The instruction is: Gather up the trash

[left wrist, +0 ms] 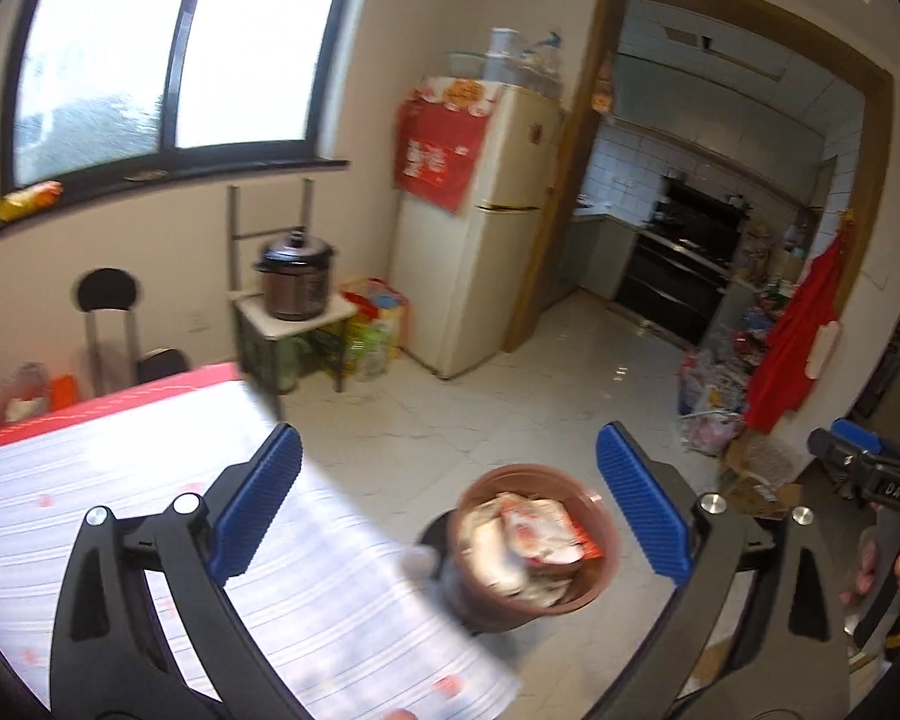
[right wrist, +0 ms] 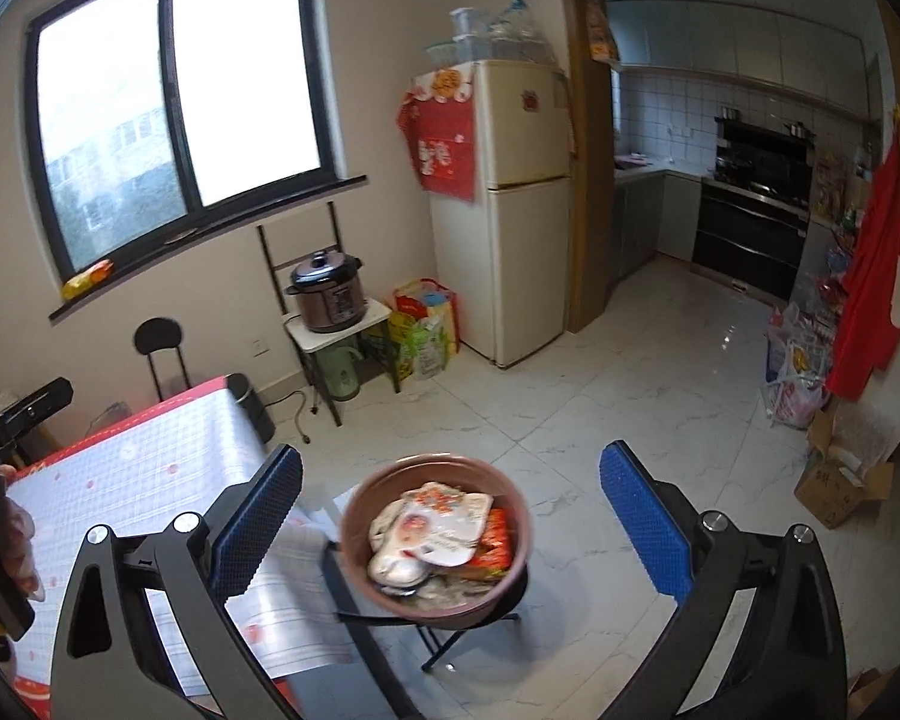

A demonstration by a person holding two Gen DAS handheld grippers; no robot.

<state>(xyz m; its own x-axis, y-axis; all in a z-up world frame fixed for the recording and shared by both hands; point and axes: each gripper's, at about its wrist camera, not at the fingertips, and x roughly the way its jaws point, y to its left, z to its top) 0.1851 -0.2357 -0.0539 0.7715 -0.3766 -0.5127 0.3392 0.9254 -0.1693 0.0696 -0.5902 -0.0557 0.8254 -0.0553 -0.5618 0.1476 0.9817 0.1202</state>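
Left wrist view: your left gripper (left wrist: 449, 510) has its blue-padded jaws spread wide with nothing between the pads. Beyond them stands a round brown bin (left wrist: 534, 546), upright, its open mouth facing up, so it has no long axis to speak of. It holds crumpled white and red wrappers (left wrist: 531, 534). The bin sits on a black stool (right wrist: 450, 618) just beside the corner of a table (left wrist: 120, 480) covered in a striped white cloth with a red edge. Your right gripper (right wrist: 450, 510) also has its jaws wide apart, empty, above the same bin. The floor (right wrist: 570, 396) is pale marble tile. Further off, a dark pressure cooker (right wrist: 329, 294) rests on a small rack under the window (right wrist: 174, 108), and a cream fridge (right wrist: 510, 198) stands beside the kitchen doorway.
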